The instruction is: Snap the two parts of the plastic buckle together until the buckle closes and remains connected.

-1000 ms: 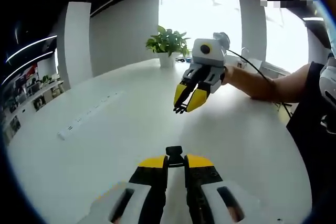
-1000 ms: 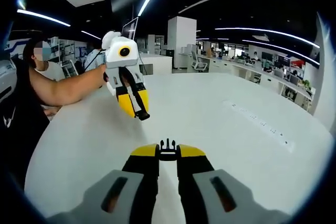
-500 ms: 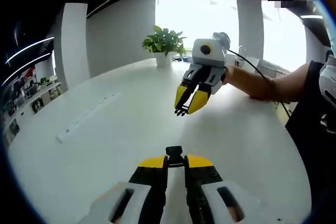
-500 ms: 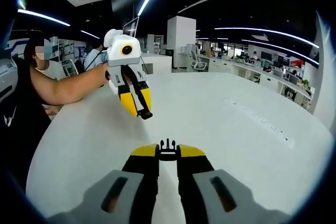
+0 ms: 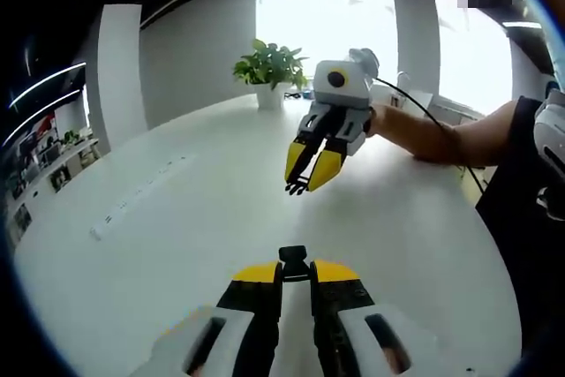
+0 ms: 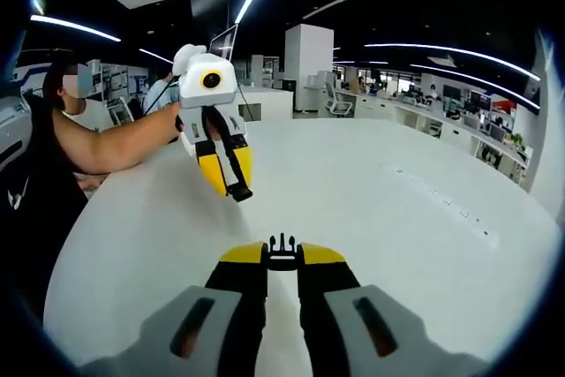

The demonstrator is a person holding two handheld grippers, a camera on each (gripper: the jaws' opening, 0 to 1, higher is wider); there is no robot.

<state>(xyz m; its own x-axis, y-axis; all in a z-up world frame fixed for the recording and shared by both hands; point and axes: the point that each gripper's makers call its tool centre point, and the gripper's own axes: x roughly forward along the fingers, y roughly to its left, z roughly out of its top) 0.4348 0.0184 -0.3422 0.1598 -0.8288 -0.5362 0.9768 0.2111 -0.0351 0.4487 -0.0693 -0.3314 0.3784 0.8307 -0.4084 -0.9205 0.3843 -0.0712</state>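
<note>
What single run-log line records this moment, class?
left tongs: shut on socket half | right tongs: shut on pronged half | halves: apart, above white table | buckle: not joined

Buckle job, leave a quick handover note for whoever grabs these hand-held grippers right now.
Left hand-held gripper: shut on the socket half of the buckle, held above the white table.
Right hand-held gripper: shut on the pronged half of the buckle, also in the air.
The two grippers face each other with a clear gap between them; the halves are apart.
Done: both halves picked up.
Left: line up the prongs with the socket, push until it clicks, check that it holds, keep both parts in view.
</note>
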